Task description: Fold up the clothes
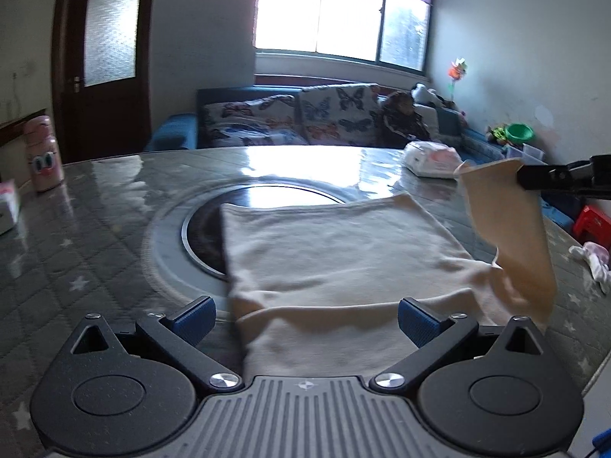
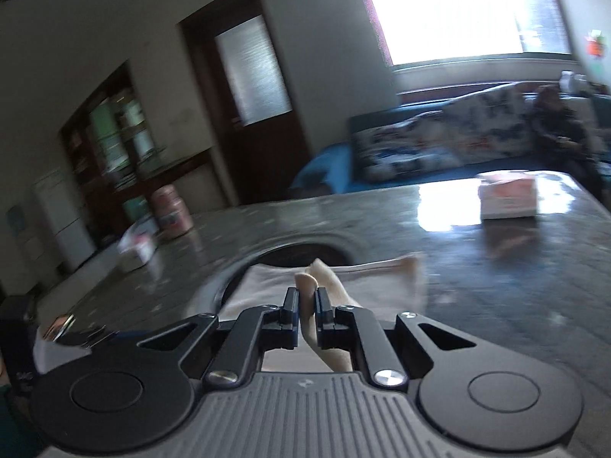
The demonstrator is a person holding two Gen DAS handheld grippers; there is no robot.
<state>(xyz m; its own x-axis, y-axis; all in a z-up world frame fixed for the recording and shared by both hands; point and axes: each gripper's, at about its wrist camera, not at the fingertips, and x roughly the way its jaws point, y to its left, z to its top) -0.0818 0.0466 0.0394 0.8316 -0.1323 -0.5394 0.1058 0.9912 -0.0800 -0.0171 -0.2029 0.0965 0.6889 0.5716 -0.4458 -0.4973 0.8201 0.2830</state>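
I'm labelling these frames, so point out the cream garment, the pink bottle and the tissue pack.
Cream knit garment (image 1: 336, 252): left wrist view, flat middle panel.
Pink cartoon-faced bottle (image 1: 42, 152): left wrist view, its body.
White plastic tissue pack (image 1: 431, 159): left wrist view, top face.

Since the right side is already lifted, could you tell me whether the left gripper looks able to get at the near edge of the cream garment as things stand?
Probably yes. The left gripper is open, with the cream garment lying flat on the table just ahead between its fingers, and nothing lies between them.
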